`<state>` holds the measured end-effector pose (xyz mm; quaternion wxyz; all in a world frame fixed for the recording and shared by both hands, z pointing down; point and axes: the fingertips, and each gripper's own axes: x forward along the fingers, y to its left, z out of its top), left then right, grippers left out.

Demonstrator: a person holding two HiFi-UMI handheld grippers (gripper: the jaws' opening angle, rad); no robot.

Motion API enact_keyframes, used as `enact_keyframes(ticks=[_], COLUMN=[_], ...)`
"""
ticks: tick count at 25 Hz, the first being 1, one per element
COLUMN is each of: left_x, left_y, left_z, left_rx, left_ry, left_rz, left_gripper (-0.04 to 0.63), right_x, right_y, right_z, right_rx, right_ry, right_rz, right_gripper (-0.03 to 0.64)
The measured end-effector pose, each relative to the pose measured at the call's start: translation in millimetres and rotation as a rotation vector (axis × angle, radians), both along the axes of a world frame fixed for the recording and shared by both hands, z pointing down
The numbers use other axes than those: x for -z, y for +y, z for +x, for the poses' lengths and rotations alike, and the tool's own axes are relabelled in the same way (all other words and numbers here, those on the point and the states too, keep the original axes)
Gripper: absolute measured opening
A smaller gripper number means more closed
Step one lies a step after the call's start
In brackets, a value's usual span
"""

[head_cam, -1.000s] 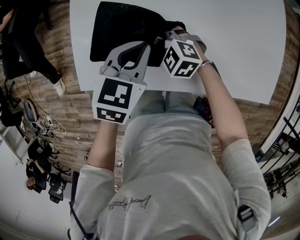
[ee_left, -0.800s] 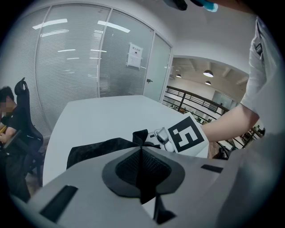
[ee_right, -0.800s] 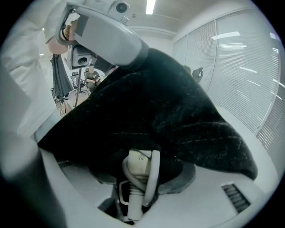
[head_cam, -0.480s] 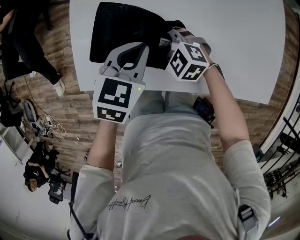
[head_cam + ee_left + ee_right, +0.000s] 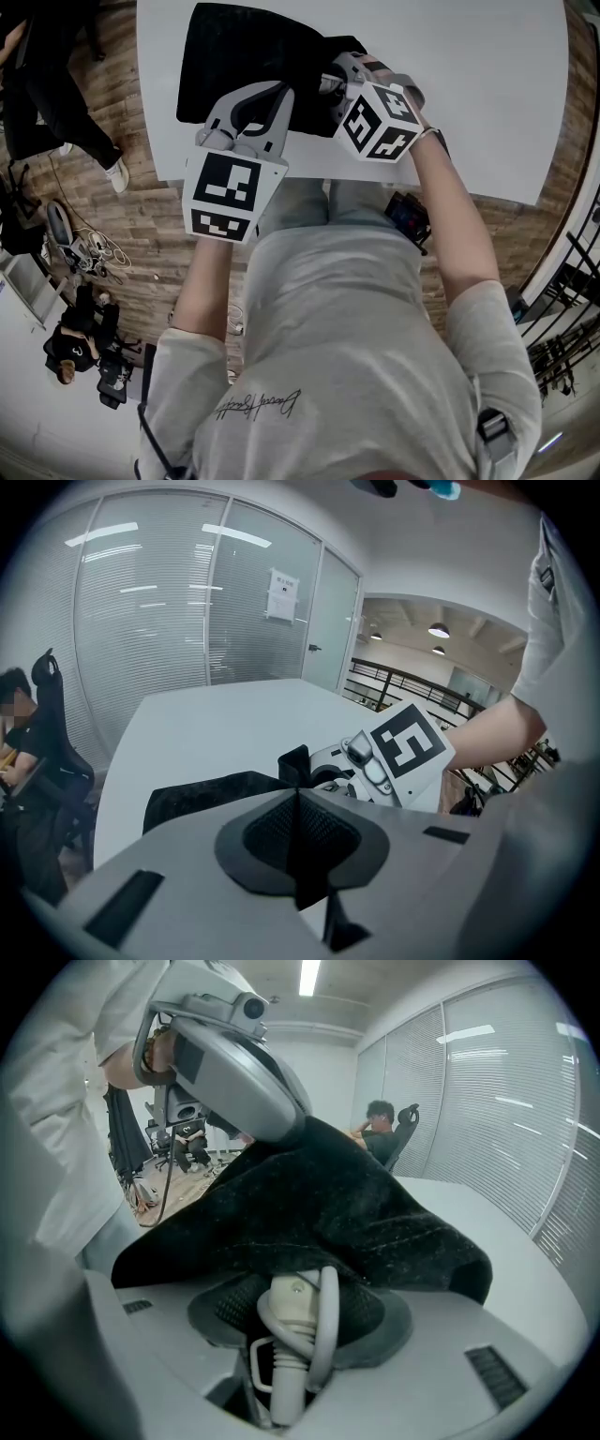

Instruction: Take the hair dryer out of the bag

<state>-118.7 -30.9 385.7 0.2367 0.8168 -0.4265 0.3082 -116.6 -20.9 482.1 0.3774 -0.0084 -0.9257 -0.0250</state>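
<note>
Pale hair dryer cord (image 5: 323, 1335) looped and clamped between jaws of right gripper (image 5: 300, 1312) at mouth of black bag (image 5: 319, 1204); dryer body unseen, presumably inside. Bag fabric pinched tight in left gripper (image 5: 298, 841). Risk: pulling by cord alone, with slipping or snagging on fabric.

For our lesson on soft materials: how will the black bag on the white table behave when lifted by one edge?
Probably floppy: the black bag drapes in folds where the left hand-held gripper pinches its edge. Likely light, since that thin pinch seems to hold the raised fabric. It would probably slump if released.
</note>
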Motion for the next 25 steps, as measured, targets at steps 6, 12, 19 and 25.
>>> enact_keyframes(ticks=[6,12,19,25], left_x=[-0.2,-0.3,-0.9,-3.3], left_y=[0.1,-0.7,-2.4,-4.9], left_z=[0.0,-2.5,-2.4,-5.8], left_rx=[0.005,0.011,0.027,0.035], left_ry=[-0.007,-0.016,-0.013,-0.02], left_rz=[0.003,0.008,0.005,0.007], left_gripper=[0.018,0.018,0.018,0.018], right_x=[4.4,9.0,15.4,16.7], right_y=[1.6,0.6,0.5,-0.3], right_z=[4.0,8.0,17.7,22.7], right_rx=[-0.002,-0.015,-0.03,-0.038], right_ry=[-0.004,-0.011,-0.017,-0.017], right_rz=[0.004,0.005,0.002,0.006], right_gripper=[0.218,0.218,0.218,0.218])
